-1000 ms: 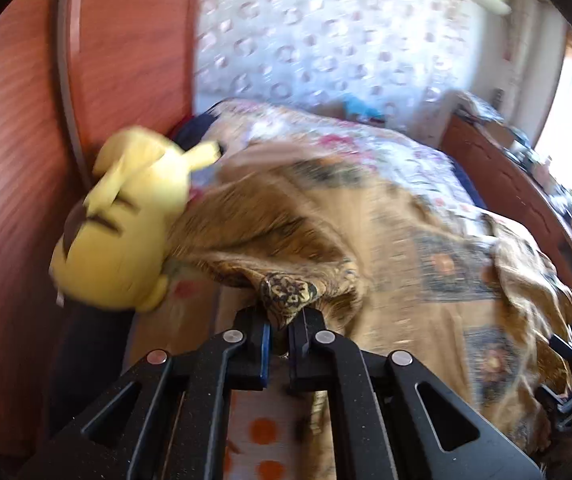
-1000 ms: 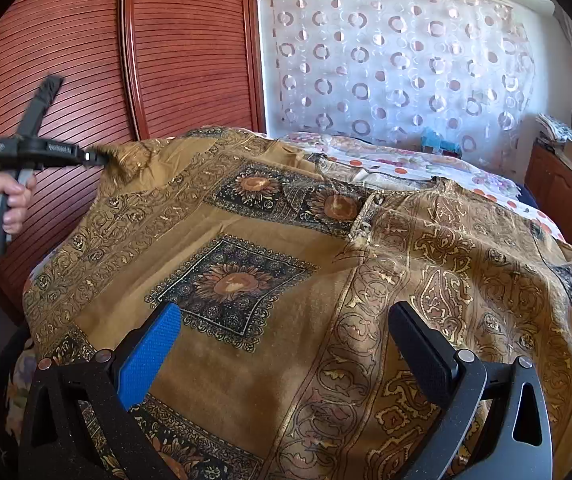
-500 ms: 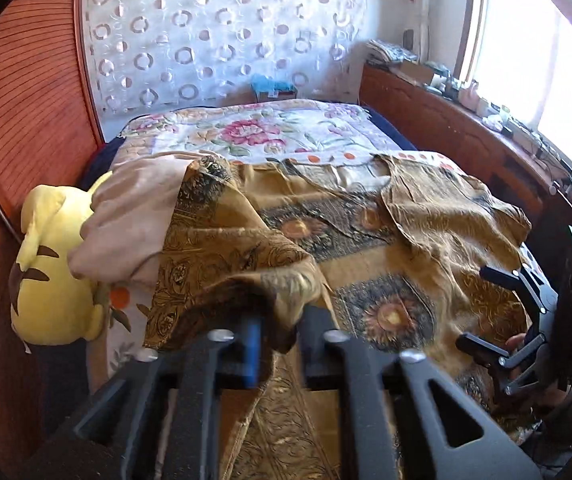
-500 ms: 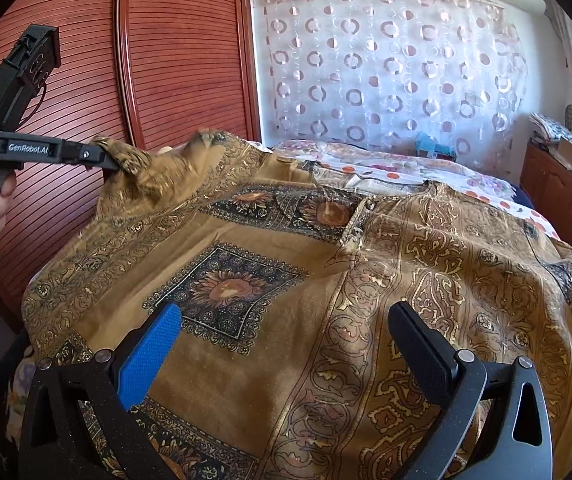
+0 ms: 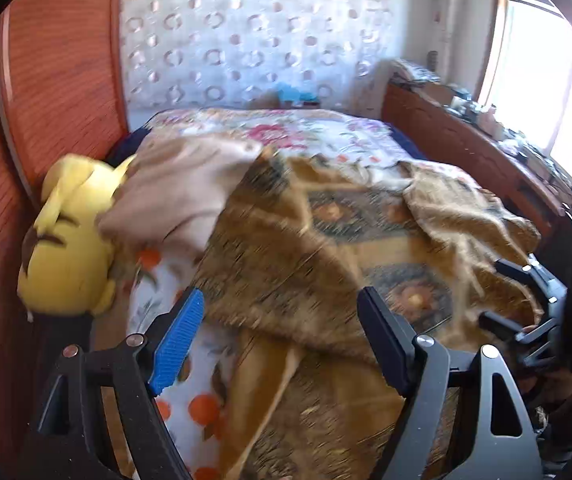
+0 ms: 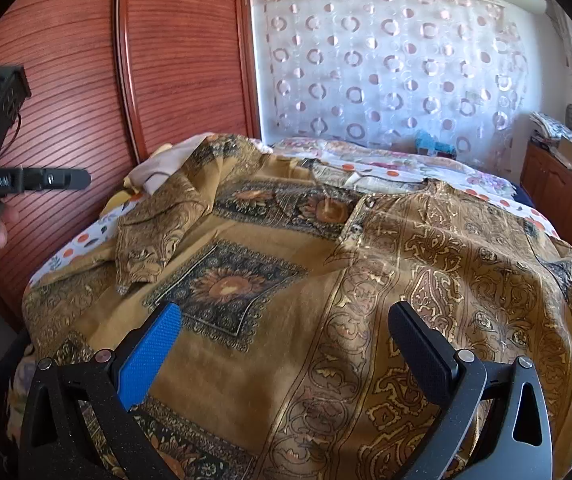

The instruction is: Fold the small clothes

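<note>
While the gold patterned garment lay spread across the bed, covering most of the near half of the mattress, its left sleeve sat folded inward over the body panel. The left gripper was opening, its jaws standing wide with nothing pressed between the pads; in the left wrist view the folded cloth lay below and beyond the fingers, apart from them. The right gripper stood open above the lower front of the garment, holding nothing.

The fabric appeared thin, light and entirely limp. It draped over the bedding in soft ridges and held creases at the placket and at the right side, where it hung toward the mattress edge. Gold print gave the surface a faint sheen, so it was judged likely to slide somewhat against itself, though less so on the floral quilt beneath. No stiff or fragile part was visible.

For the next fold, a pinch at a hem, cuff or seam was judged preferable, since doubled cloth there would give the pads more to bite on. A grip in mid-panel would probably gather a loose bunch and drag the sleeve out of place. The right sleeve lay spread near the bed's right edge and looked the obvious next hold.

A yellow plush toy and a beige cloth lay beside the garment's far left corner, the beige cloth touching it.
</note>
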`<state>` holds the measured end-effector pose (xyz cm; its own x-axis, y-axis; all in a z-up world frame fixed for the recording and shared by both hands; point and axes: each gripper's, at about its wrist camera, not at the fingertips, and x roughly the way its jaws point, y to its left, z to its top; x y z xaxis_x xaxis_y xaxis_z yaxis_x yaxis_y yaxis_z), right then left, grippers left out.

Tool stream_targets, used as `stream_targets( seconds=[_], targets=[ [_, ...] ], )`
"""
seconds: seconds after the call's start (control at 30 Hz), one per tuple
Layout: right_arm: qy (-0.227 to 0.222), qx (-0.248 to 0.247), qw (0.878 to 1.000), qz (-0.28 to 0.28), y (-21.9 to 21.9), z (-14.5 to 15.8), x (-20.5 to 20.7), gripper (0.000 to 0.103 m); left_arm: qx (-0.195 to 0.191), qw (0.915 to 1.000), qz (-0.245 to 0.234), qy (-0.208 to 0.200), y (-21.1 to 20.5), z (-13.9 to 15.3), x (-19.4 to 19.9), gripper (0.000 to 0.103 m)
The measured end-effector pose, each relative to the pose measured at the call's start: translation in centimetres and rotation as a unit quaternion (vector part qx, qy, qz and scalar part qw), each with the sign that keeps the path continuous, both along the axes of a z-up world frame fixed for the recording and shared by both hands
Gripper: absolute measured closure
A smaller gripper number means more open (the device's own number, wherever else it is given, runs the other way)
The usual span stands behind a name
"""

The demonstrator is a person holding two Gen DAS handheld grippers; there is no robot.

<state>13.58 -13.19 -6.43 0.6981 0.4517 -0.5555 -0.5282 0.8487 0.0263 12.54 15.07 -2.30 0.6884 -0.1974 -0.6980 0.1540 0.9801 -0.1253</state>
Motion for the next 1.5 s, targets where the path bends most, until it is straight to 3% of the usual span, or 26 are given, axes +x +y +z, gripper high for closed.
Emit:
stream_targets(
  seconds=[0.23, 0.37, 0.47, 0.53, 0.8, 0.9, 1.0, 1.17, 1.3, 1.5],
  targets=[
    [0.025, 0.007, 0.998, 0.058, 1.6, 1.5, 0.7, 0.000, -0.004, 0.9984, 0.042, 0.037, 3.0, -4.6, -1.4, 0.023],
    [0.023, -0.004, 0.993, 0.113, 4.9, 3.0, 1.6, 0.004, 0.001, 0.9974, 0.053, 0.048, 3.7, -5.8, -1.9, 0.023],
    [0.025, -0.012, 0.988, 0.154, 8.1, 3.2, 2.5, 0.013, 0.009, 0.9967, 0.059, 0.055, 4.1, -6.7, -2.2, 0.023],
    [0.038, -0.015, 0.985, 0.170, 10.0, 3.1, 3.6, 0.024, 0.015, 0.9966, 0.061, 0.054, 4.1, -7.1, -2.4, 0.023],
    [0.091, -0.053, 0.969, 0.222, 19.0, 0.2, 8.1, 0.054, 0.022, 0.9971, 0.059, 0.043, 4.3, -7.3, -3.0, 0.023],
    [0.105, -0.065, 0.964, 0.237, 21.6, -0.9, 9.1, 0.062, 0.012, 0.9973, 0.060, 0.039, 4.5, -7.2, -3.1, 0.023],
    [0.099, -0.069, 0.963, 0.242, 23.5, -1.4, 9.9, 0.063, -0.001, 0.9974, 0.063, 0.036, 4.8, -7.2, -3.1, 0.023],
    [0.091, -0.105, 0.958, 0.250, 25.6, -2.1, 10.1, 0.066, -0.012, 0.9970, 0.068, 0.034, 4.9, -7.1, -3.1, 0.023],
    [0.072, -0.123, 0.959, 0.246, 25.8, -2.1, 10.1, 0.097, -0.007, 0.9973, 0.067, 0.030, 4.8, -7.1, -3.3, 0.023],
    [0.044, -0.064, 0.974, 0.214, 21.4, 1.2, 10.9, 0.098, -0.011, 0.9973, 0.068, 0.027, 5.0, -7.1, -3.4, 0.023]
  ],
)
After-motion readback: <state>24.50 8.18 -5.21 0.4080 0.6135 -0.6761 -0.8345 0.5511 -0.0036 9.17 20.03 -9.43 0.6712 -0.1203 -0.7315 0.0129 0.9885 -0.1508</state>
